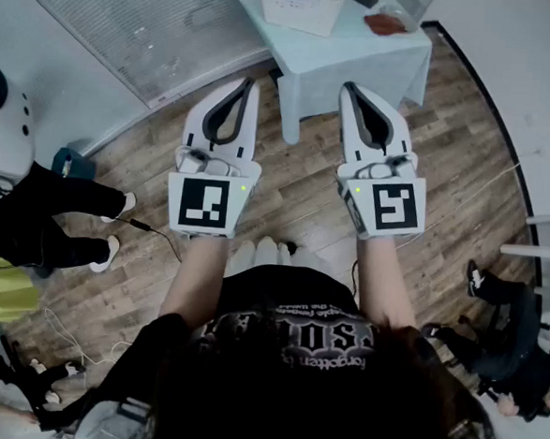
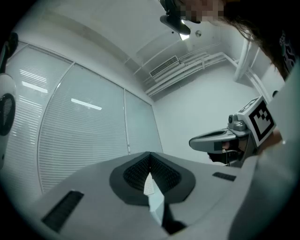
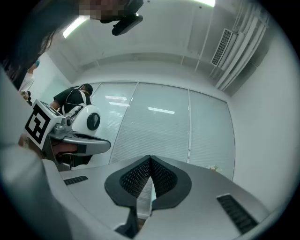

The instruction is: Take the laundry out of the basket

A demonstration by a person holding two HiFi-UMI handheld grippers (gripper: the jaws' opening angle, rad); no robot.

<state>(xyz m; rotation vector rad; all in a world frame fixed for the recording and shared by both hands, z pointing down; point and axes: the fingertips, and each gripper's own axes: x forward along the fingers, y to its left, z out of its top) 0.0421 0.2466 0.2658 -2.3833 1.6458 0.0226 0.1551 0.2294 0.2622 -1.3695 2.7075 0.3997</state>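
Left gripper (image 1: 248, 82) and right gripper (image 1: 348, 86) (both jaws closed tip to tip) hover near the table (image 1: 362, 56) bearing the basket (image 1: 299, 14).

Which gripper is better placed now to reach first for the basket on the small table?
Left, but only slightly. The left gripper and right gripper are both shut, empty and about equally short of the basket. A brown thing lies on the table on the right side.

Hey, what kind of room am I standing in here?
Probably an office-style lab or studio room: glazed partition walls with white slatted blinds, a brown wood-plank floor, and a slotted ceiling air vent.
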